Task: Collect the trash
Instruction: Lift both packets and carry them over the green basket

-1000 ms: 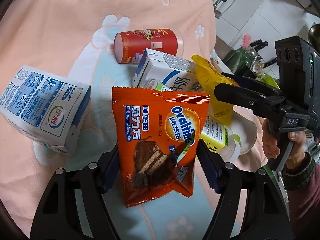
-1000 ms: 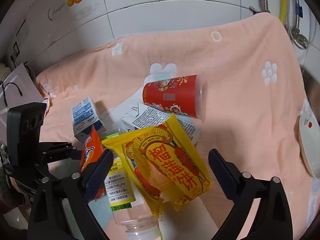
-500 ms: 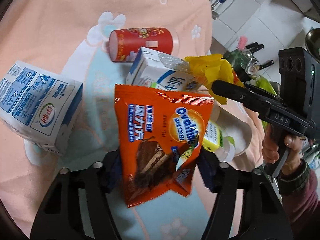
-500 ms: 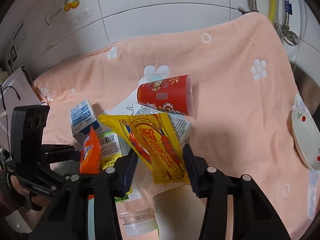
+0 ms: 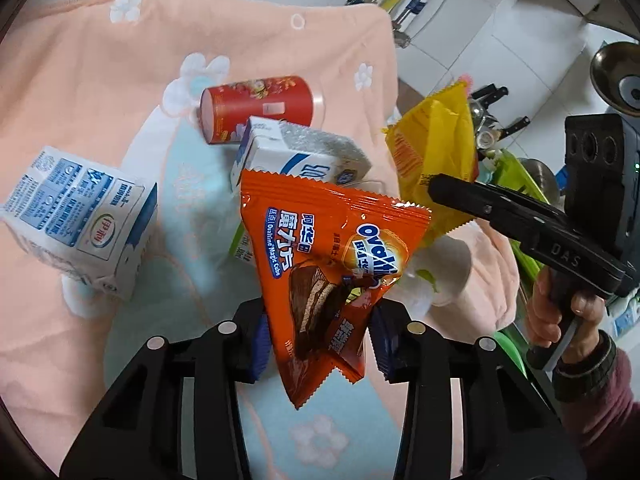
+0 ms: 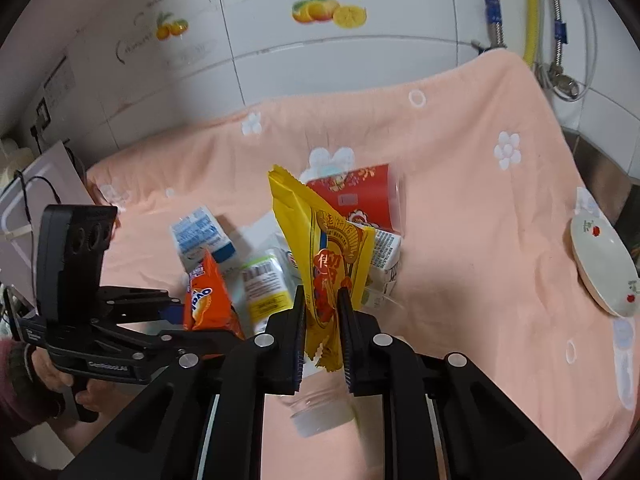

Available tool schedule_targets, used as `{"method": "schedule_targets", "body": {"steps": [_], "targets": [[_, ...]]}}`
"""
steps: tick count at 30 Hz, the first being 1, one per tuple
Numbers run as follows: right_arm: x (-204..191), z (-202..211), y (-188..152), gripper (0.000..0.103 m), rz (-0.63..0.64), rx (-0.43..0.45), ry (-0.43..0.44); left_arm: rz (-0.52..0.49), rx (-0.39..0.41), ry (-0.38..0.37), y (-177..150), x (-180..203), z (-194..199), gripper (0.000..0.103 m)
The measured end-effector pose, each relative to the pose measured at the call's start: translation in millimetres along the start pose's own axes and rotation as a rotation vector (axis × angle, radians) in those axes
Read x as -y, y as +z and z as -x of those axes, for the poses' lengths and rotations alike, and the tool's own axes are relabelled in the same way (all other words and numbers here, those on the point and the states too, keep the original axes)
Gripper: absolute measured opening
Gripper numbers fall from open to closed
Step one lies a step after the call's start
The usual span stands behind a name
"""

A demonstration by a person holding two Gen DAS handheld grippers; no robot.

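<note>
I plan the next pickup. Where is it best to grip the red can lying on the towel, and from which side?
Probably from above, across the middle of the red can, one finger on each long curved side. It lies on its side on the peach towel; the white carton crowds its near side, so coming low from there looks blocked.

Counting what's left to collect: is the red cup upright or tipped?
Tipped: the red cup lies on its side on the pink cloth.

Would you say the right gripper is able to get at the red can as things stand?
Probably not: the right gripper is shut on the yellow wrapper, which also hangs between it and the red can.
</note>
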State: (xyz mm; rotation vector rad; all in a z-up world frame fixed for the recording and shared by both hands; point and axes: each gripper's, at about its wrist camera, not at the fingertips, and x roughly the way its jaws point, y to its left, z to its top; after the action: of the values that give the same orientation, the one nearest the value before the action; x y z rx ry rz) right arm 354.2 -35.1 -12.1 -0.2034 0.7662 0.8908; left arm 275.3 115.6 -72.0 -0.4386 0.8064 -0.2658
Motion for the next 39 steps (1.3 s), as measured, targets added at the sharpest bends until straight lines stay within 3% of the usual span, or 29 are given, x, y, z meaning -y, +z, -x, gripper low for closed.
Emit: {"method": "schedule_targets", "body": {"steps": [8, 15, 36, 39], "targets": [[-10, 60, -21, 0.014, -0.051, 0.084, -0.002, -0.062, 0.042, -0.024, -12, 30, 33, 0.041], [-16, 110, -56, 0.014, -0.112, 0.113, -0.054, -0.108, 0.051, -0.083, -30, 66, 50, 0.041], [7, 218, -238, 0.022, -0.382, 0.051, -0.354, -0.263, -0.057, -0.263, -98, 173, 30, 0.041], [14, 231, -259, 0.028, -0.426, 0.046, -0.379, -0.284, -0.075, -0.281, -105, 185, 27, 0.041]]}}
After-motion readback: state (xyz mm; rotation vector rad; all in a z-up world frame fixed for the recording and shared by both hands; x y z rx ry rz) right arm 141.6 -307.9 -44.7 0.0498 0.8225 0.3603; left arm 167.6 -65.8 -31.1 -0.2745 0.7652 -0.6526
